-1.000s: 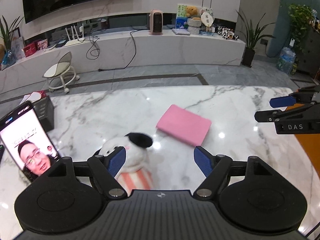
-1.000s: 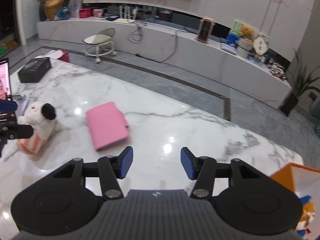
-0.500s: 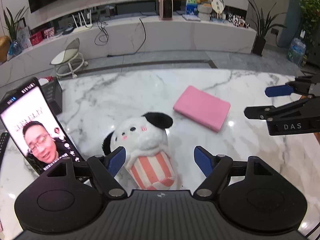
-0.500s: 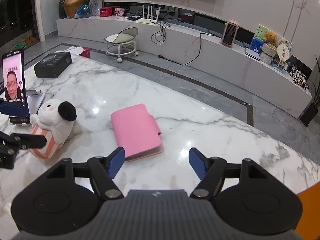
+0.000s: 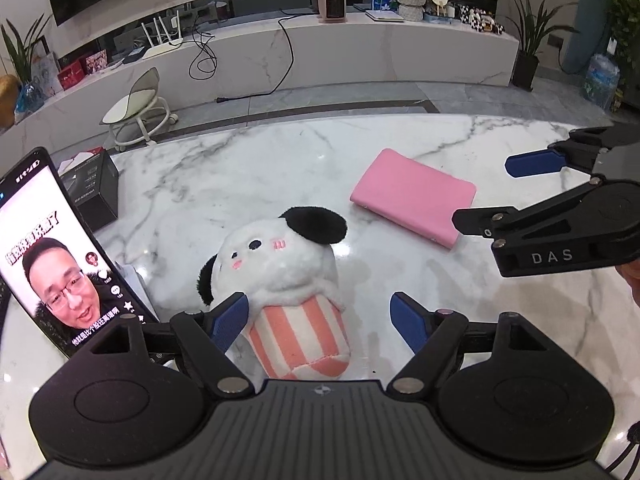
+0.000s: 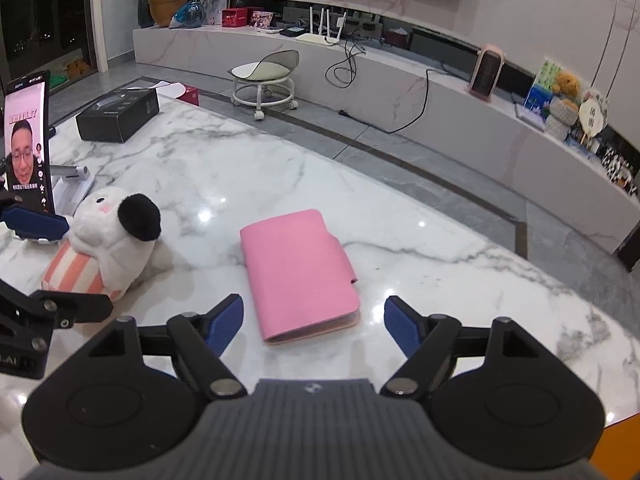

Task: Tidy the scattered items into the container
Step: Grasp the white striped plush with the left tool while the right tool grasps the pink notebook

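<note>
A white plush dog [image 5: 280, 280] with black ears and a pink-striped body lies on the marble table [image 5: 240, 184]. My left gripper [image 5: 320, 320] is open, its fingers on either side of the plush's striped body, not closed on it. A pink wallet [image 6: 298, 272] lies flat on the table; it also shows in the left wrist view [image 5: 412, 196]. My right gripper [image 6: 314, 322] is open and empty, just in front of the wallet's near end. The plush shows at the left of the right wrist view [image 6: 108, 240]. An orange container corner [image 6: 624, 448] shows at the bottom right.
A phone [image 5: 52, 256] stands upright on a stand at the table's left, playing a video. A black box [image 5: 92, 192] lies behind it. The right gripper shows at the right of the left wrist view [image 5: 532, 192]. Beyond the table's far edge are floor, a stool [image 5: 136, 108] and a TV bench.
Both grippers have moved forward and lower. The plush now sits between my left fingers, and the wallet has come close under my right gripper. Both stay open.
</note>
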The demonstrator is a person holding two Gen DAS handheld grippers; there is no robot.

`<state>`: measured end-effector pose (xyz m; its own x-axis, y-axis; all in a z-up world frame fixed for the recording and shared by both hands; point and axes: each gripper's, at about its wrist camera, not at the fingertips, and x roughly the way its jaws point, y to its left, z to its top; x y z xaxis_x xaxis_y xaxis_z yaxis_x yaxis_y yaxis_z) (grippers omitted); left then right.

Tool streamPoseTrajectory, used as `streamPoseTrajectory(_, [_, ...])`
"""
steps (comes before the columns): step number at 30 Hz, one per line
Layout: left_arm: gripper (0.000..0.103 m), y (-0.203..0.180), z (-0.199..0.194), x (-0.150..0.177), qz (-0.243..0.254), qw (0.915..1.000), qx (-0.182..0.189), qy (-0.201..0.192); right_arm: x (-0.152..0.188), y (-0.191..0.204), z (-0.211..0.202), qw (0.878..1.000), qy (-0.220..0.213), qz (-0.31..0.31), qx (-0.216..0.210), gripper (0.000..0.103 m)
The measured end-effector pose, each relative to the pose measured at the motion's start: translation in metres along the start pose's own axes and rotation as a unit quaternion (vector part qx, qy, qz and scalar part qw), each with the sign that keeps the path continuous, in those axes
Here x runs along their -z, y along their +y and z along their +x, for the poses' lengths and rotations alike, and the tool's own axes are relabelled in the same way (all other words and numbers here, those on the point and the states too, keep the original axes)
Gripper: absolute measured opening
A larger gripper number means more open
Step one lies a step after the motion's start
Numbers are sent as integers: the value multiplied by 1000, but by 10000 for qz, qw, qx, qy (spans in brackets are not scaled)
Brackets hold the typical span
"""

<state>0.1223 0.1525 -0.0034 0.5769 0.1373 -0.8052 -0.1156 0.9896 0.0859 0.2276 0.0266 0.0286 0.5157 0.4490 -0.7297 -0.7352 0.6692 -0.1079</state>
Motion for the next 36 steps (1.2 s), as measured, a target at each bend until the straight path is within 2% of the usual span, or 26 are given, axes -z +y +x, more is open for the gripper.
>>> streamPoseTrajectory(12, [103, -5, 7, -3, 151, 9998, -99, 20, -4, -2, 34, 9999, 113, -98, -77, 80])
streamPoseTrajectory(22, [103, -8, 14, -11, 23, 10000, 18, 70, -6, 1, 58, 9991, 198, -240, -290, 80])
streamPoseTrajectory(36, [103, -9, 26, -6, 113, 9997, -209, 108, -8, 2, 67, 9990, 225, -202, -334, 82])
